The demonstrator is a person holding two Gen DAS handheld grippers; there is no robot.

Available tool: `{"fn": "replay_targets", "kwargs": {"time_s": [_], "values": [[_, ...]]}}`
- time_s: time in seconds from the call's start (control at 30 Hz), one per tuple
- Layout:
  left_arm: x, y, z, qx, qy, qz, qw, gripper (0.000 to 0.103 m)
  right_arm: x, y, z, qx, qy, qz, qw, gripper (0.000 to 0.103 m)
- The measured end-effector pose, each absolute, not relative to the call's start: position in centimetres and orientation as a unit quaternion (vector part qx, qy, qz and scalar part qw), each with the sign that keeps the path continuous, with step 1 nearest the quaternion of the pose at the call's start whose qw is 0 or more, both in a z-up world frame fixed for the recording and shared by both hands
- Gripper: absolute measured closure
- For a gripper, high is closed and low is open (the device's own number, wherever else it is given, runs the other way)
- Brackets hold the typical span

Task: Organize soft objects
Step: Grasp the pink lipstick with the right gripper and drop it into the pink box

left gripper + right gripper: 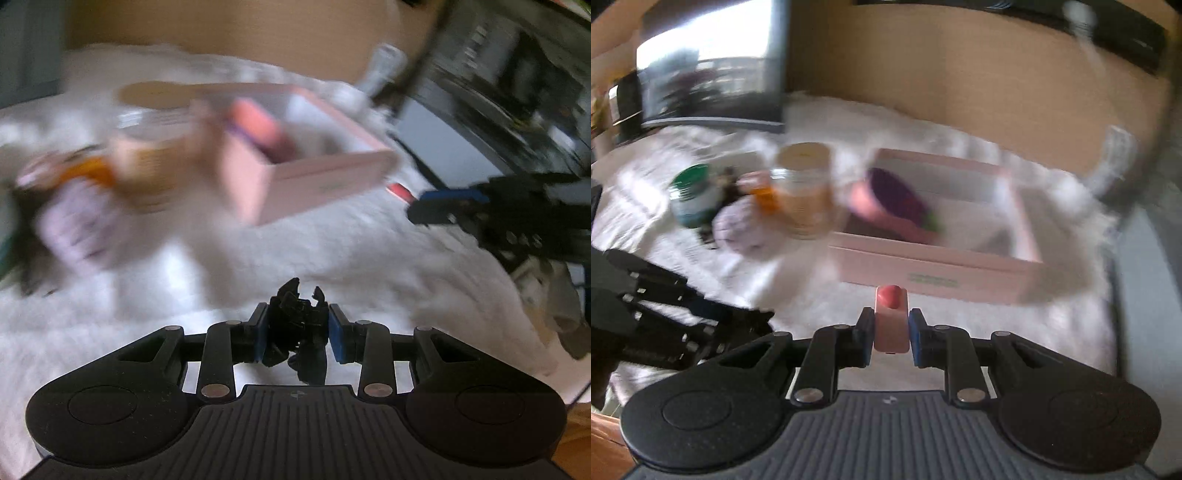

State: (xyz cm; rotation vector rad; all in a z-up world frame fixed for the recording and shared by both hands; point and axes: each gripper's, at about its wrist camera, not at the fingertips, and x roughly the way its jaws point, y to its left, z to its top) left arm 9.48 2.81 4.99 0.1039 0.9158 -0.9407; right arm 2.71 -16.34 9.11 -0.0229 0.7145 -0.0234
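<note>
Left gripper [295,332] pinches a black crumpled thing [297,332] between its blue pads; right gripper [891,334] is pinched on a small pink block with a red top [891,317]. Both views are motion-blurred.

Landmark: pink box [934,269] on the white fluffy cover [1071,325].
- Pink block: held just in front of the box's near wall, above the cover, not yet inside.
- Black thing: held in front of the box's near corner in the left view, well short of it.
- Purple and pink soft toy [894,203]: inside the box, at its left end.
- Pale purple soft ball [738,229], jar with a beige lid [805,192], green-lidded jar [690,199]: left of the box, close together.

Handling (judgement): the block looks light and squashy; pads grip its 2 flat sides at mid-height, which suits it. A hard squeeze may deform it or pop it out. The black thing looks limp and tangled, light, likely to dangle or snag; hold its bulk, not a loose end.

Orientation: the block's long axis runs forward along the fingers, red end pointing at the box. The black thing has no clear long axis; loose ends stick out in front of and behind the pads.
</note>
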Motion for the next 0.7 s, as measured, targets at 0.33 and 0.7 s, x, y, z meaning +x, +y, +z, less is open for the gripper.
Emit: {"fn": "replay_targets", "kwargs": {"time_s": [0.33, 0.7], "values": [[12.9, -3.4, 11.0, 0.073, 0.366, -0.458, 0.807, 0.065, 1.9, -21.2, 13.8, -0.010, 0.269, -0.059, 0.961, 0.083], [20.1, -8.5, 10.7, 0.115, 0.371, -0.368, 0.845, 0.065, 7.5, -22.3, 14.1, -0.014, 0.249, -0.050, 0.967, 0.083]]}}
